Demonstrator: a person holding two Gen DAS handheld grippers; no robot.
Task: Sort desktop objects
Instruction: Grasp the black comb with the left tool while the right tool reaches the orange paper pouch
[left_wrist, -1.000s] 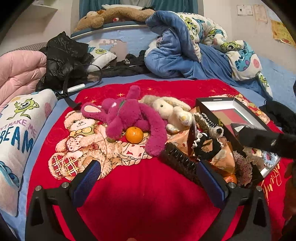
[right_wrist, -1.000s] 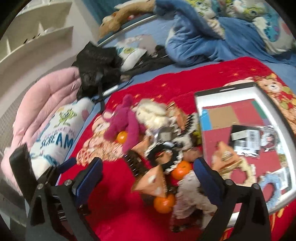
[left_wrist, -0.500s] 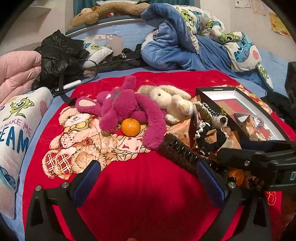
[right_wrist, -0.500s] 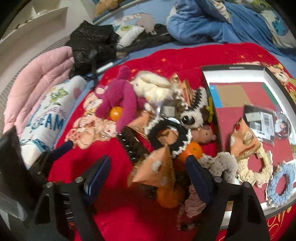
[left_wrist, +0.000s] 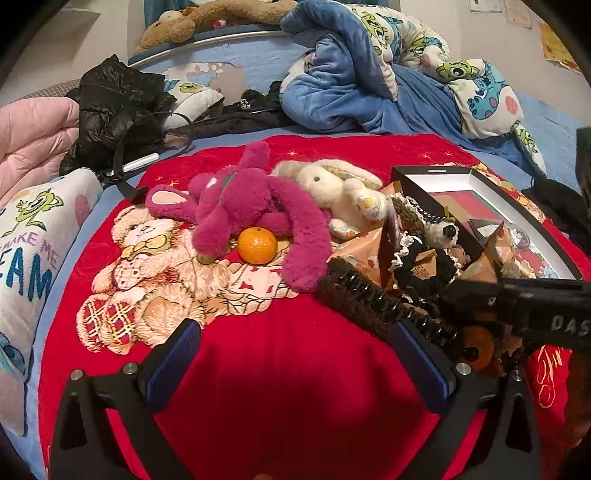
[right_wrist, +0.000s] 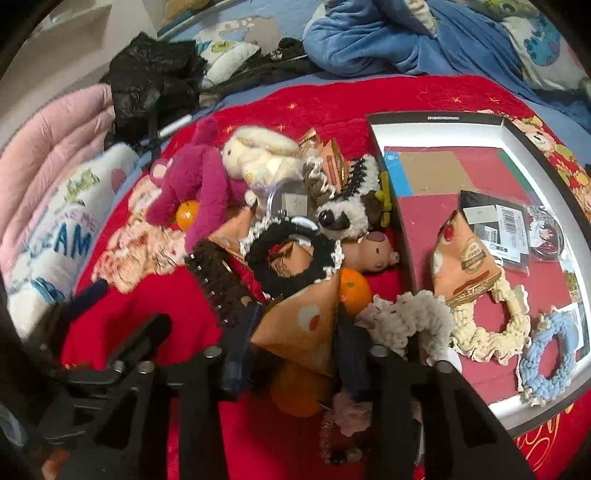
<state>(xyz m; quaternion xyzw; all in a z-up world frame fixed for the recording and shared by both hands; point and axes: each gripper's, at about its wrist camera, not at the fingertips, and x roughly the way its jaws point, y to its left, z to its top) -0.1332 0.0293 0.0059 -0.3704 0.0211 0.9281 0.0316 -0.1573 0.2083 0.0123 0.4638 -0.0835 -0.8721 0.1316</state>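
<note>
My right gripper (right_wrist: 297, 325) has its jaws closed on an orange triangular snack packet (right_wrist: 301, 325) in the pile on the red blanket. Around it lie a black scrunchie (right_wrist: 291, 254), a dark hair comb (right_wrist: 218, 284), tangerines (right_wrist: 354, 288) and a cream scrunchie (right_wrist: 406, 325). The black-rimmed tray (right_wrist: 436, 122) at right holds another packet (right_wrist: 465, 262), cream and blue scrunchies (right_wrist: 546, 365). My left gripper (left_wrist: 295, 350) is open and empty over bare red blanket, short of a tangerine (left_wrist: 257, 245), a magenta plush (left_wrist: 251, 206) and a white rabbit plush (left_wrist: 332, 184).
A blue quilt (left_wrist: 351, 92), a black jacket (left_wrist: 118, 107), a pink duvet (left_wrist: 29, 147) and a printed pillow (left_wrist: 26, 236) ring the red blanket. The right gripper's arm (left_wrist: 524, 299) crosses the left wrist view at right.
My right gripper moved down into the pile and its jaws closed from wide open onto the orange packet. My left gripper stayed open and nearly still.
</note>
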